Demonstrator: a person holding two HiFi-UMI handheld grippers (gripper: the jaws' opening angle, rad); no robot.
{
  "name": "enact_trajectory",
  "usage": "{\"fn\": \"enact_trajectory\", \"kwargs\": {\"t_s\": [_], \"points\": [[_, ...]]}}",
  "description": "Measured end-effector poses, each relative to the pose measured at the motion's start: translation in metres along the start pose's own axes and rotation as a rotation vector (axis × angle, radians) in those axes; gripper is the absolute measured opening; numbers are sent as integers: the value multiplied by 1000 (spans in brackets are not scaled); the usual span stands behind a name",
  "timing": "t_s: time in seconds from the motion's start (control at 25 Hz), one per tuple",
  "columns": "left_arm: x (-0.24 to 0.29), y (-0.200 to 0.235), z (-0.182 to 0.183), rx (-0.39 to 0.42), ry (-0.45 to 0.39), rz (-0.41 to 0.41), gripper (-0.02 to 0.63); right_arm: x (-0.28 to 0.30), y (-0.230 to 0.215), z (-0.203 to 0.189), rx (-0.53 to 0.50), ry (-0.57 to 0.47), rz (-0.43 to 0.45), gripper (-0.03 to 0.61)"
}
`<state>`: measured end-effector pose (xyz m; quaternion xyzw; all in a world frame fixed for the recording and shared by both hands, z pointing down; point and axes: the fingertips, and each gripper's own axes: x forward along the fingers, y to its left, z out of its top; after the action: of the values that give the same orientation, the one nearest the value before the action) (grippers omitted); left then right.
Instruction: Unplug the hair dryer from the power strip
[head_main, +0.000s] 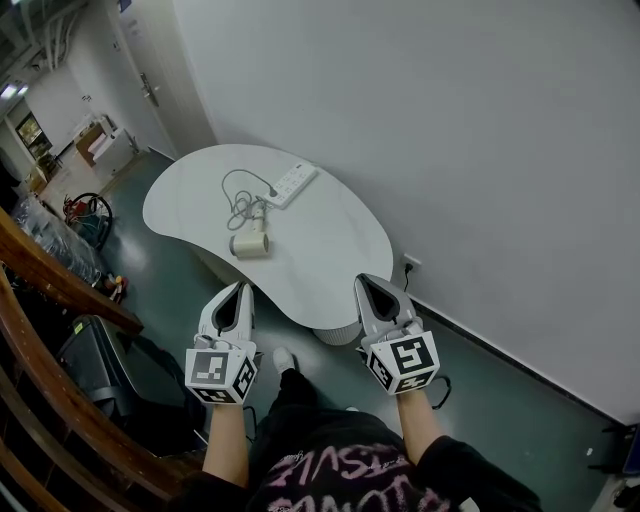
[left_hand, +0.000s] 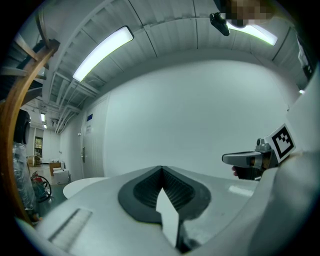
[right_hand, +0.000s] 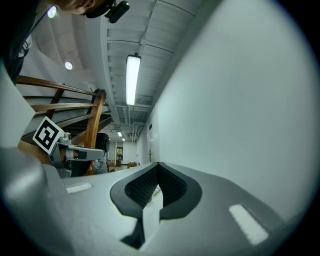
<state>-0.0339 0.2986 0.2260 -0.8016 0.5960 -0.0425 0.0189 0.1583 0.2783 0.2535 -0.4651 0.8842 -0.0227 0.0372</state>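
White and kidney-shaped, the table (head_main: 330, 250) carries the hair dryer (head_main: 250, 244) near its middle. Its cord (head_main: 237, 195) loops across to the power strip (head_main: 291, 183), which lies at the far edge by the wall. The left claw (head_main: 243, 290) and right claw (head_main: 364, 283) are both short of the near edge, well apart from the strip, each with jaws pressed together on nothing.

The likely trouble is the strip itself. It lies loose on a smooth top, so a one-handed tug at the plug would probably drag it along or tip it over the edge. Pulling on the cord instead of the plug could strain it or yank the dryer about.

A wooden stair rail (head_main: 60, 280) crowds the left side, and a wall socket (head_main: 411, 265) sits low behind the table. Nothing blocks the reach.
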Motion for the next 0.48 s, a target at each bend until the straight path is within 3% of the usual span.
{"fn": "enact_trajectory", "kwargs": {"t_s": [0.48], "points": [[34,24,-12,-51,7,-15,0,31,-12,-5,-17,30,-35,10]]}}
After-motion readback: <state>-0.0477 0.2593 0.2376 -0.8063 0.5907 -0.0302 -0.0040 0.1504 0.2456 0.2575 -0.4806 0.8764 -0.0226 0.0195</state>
